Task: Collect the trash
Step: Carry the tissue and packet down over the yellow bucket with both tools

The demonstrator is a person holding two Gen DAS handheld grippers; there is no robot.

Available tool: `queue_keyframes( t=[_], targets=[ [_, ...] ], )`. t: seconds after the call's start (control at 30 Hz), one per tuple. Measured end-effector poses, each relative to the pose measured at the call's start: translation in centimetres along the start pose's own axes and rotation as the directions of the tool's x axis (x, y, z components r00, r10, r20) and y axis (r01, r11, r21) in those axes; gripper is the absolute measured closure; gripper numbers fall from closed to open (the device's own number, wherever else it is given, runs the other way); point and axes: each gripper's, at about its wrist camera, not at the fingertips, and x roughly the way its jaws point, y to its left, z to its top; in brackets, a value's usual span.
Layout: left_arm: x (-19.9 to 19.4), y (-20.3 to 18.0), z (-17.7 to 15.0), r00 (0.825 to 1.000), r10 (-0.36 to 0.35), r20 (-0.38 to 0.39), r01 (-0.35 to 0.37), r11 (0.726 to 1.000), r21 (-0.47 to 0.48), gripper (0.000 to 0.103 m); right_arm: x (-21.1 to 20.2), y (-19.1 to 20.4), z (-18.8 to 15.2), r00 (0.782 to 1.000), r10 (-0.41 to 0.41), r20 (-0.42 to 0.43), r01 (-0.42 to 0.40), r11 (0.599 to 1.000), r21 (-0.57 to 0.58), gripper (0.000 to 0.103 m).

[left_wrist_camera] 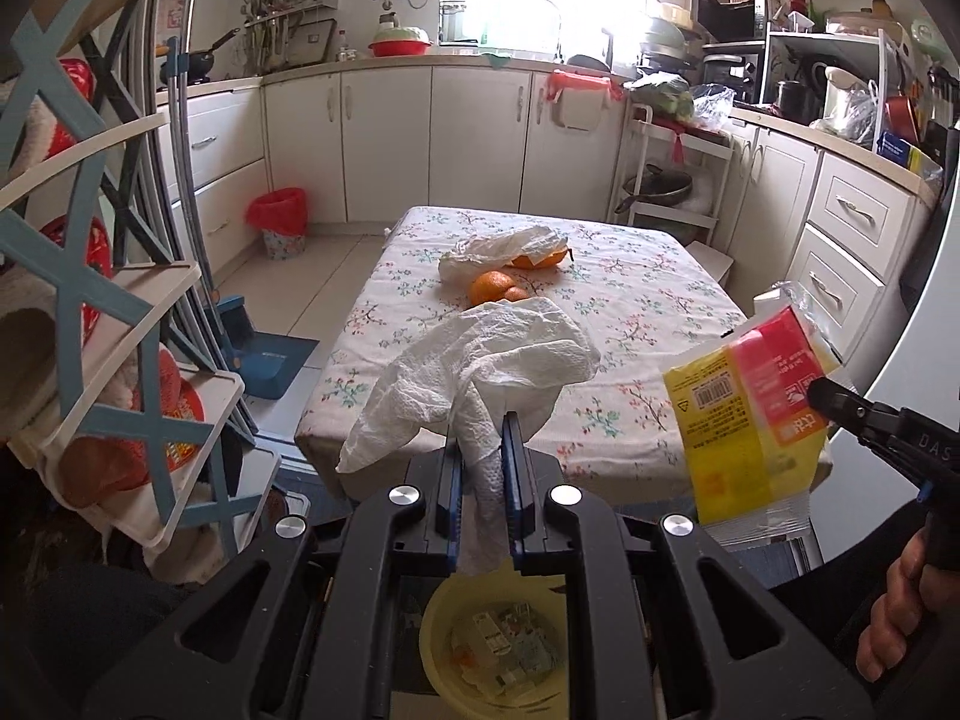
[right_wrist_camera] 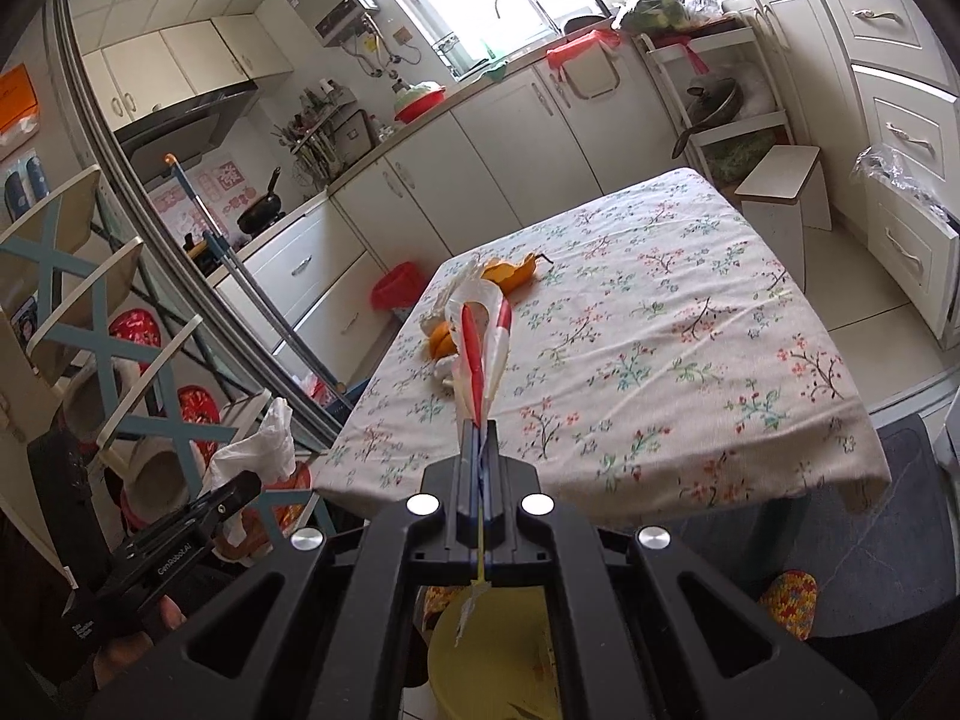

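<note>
Two pieces of trash are held up — the left gripper [left_wrist_camera: 483, 456] has its jaws pinching a white paper towel [left_wrist_camera: 480, 360], and the right gripper [right_wrist_camera: 480, 438] has its jaws pressed on a yellow and red wrapper [left_wrist_camera: 750, 408]. Below both jaws sits a yellow bin [left_wrist_camera: 444, 678] with scraps inside. The floppy towel could fall outside the bin — it hangs wide. Past the jaws, orange peels [left_wrist_camera: 495, 288] wait on the surface [left_wrist_camera: 630, 312].
</note>
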Motion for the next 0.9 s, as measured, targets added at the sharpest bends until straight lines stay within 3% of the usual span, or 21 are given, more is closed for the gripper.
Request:
queue_keyframes(
  t=[0.03, 0.1, 0.2, 0.47, 0.57, 0.9],
  targets=[
    [-0.2, -0.1, -0.2, 1.0, -0.001, -0.003, 0.001, 1.0, 0.0, 0.092, -0.2, 0.5, 0.2, 1.0, 0.002, -0.007, -0.002, 1.0, -0.001, 0.102],
    [-0.4, 0.0, -0.6, 1.0, -0.005, -0.012, 0.005, 1.0, -0.002, 0.092, 0.0, -1.6, -4.2, 1.0, 0.002, -0.016, -0.002, 1.0, -0.002, 0.102],
    [-0.6, -0.1, -1.4, 0.999, -0.011, -0.031, 0.011, 1.0, -0.001, 0.092, 1.8, -3.5, -7.6, 1.0, 0.005, -0.029, -0.005, 1.0, -0.008, 0.102],
    [-0.3, -0.5, -3.3, 0.995, -0.029, -0.096, 0.029, 1.0, -0.002, 0.092, 5.0, -5.6, -12.6, 0.998, 0.008, -0.063, -0.01, 1.0, -0.022, 0.102],
    [-0.1, -0.6, -3.9, 0.993, -0.028, -0.115, 0.028, 1.0, -0.002, 0.092, 7.1, -9.2, -16.7, 0.997, 0.007, -0.074, -0.009, 1.0, -0.026, 0.102],
    [1.4, -0.6, -5.8, 0.978, -0.029, -0.208, 0.029, 1.0, -0.006, 0.092, 9.0, -11.7, -21.7, 0.99, 0.002, -0.138, -0.006, 1.0, -0.027, 0.102]
  ],
)
